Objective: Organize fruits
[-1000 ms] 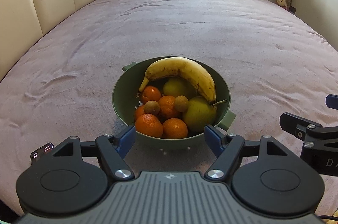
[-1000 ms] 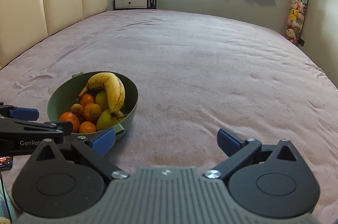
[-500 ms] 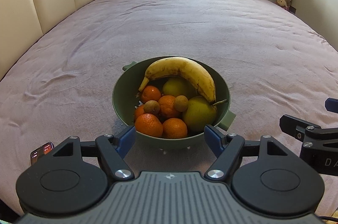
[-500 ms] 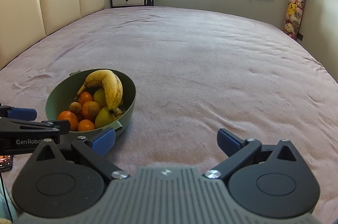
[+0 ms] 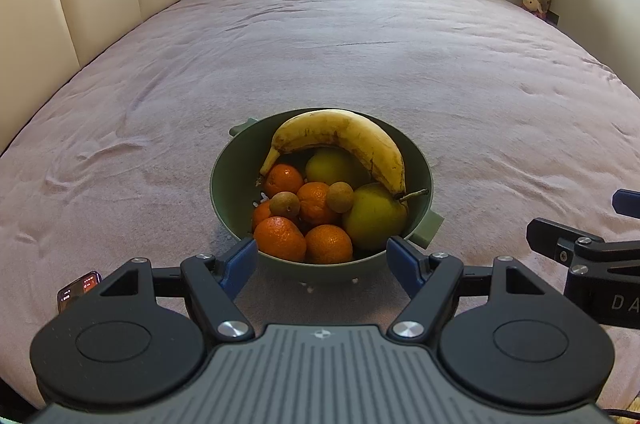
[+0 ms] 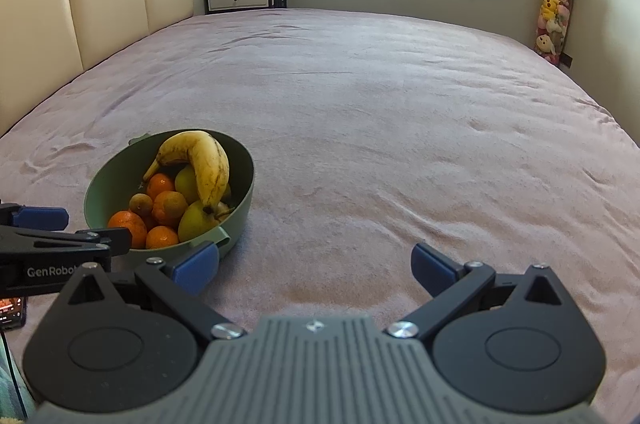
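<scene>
**Full fruit bowl on the bed, both grippers empty**

The green bowl (image 5: 224,184) sits on the pinkish bedspread (image 5: 360,56), heaped with fruit: a spotted banana (image 5: 348,140) arches over the top, beneath it a yellow-green apple (image 5: 374,216), several mandarins (image 5: 280,238) and two small brown fruits (image 5: 285,205). The left gripper (image 5: 322,258) hovers just before the bowl's near rim, jaws apart, clasping nothing. The right gripper (image 6: 316,268) waits beside it over bare cover, jaws likewise wide. A phone (image 5: 78,290) lies at the left.

Green bowl (image 5: 224,180) sits on the bedspread, filled with fruit. A spotted yellow banana (image 5: 344,140) arches over mandarins (image 5: 280,238), a greenish pear (image 5: 374,216) and small brown fruits (image 5: 285,205).
</scene>
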A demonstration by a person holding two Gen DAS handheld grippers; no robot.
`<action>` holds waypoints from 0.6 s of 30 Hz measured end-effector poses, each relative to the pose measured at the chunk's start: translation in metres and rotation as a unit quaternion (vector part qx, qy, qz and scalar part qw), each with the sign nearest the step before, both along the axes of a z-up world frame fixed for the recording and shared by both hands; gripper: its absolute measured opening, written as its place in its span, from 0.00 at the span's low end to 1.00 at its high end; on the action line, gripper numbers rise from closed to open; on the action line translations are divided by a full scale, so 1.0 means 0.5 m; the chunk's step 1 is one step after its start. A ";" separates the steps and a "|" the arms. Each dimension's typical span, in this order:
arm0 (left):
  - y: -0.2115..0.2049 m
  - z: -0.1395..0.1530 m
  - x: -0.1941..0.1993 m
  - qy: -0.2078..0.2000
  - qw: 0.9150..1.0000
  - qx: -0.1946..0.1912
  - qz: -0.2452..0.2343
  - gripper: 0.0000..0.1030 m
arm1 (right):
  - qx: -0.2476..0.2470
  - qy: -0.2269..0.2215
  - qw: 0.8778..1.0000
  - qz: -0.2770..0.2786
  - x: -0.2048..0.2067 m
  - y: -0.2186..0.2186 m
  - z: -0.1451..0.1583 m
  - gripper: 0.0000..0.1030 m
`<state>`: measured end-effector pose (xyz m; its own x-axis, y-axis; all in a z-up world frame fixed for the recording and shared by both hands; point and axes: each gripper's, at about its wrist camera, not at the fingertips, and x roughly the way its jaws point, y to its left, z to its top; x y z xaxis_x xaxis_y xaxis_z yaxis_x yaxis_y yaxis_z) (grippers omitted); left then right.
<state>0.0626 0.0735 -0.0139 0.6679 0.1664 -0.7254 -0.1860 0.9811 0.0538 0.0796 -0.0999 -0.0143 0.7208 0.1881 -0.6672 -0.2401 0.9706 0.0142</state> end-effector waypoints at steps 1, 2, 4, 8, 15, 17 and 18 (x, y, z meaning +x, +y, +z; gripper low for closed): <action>0.000 0.000 0.000 -0.001 1.000 0.000 0.000 0.84 | 0.001 0.001 1.000 -0.001 0.000 0.000 -0.001 0.96; 0.000 0.000 0.000 -0.001 1.000 0.000 0.000 0.84 | 0.002 0.002 1.000 -0.002 0.000 -0.001 -0.002 0.96; 0.000 0.001 0.000 -0.001 1.000 -0.001 0.000 0.84 | 0.003 0.005 1.000 -0.004 0.001 -0.001 -0.004 0.96; 0.000 0.002 -0.001 -0.002 1.000 -0.002 0.000 0.84 | 0.004 0.007 1.000 -0.007 0.003 -0.002 -0.004 0.96; -0.001 0.003 -0.002 -0.003 1.000 -0.001 0.001 0.84 | 0.014 0.013 1.000 -0.015 0.005 -0.010 -0.005 0.96; -0.001 0.003 -0.002 -0.003 1.000 -0.001 0.001 0.84 | 0.016 0.014 1.000 -0.017 0.005 -0.012 -0.005 0.96; -0.001 0.003 -0.002 -0.003 1.000 -0.001 0.001 0.84 | 0.016 0.014 1.000 -0.018 0.005 -0.013 -0.005 0.96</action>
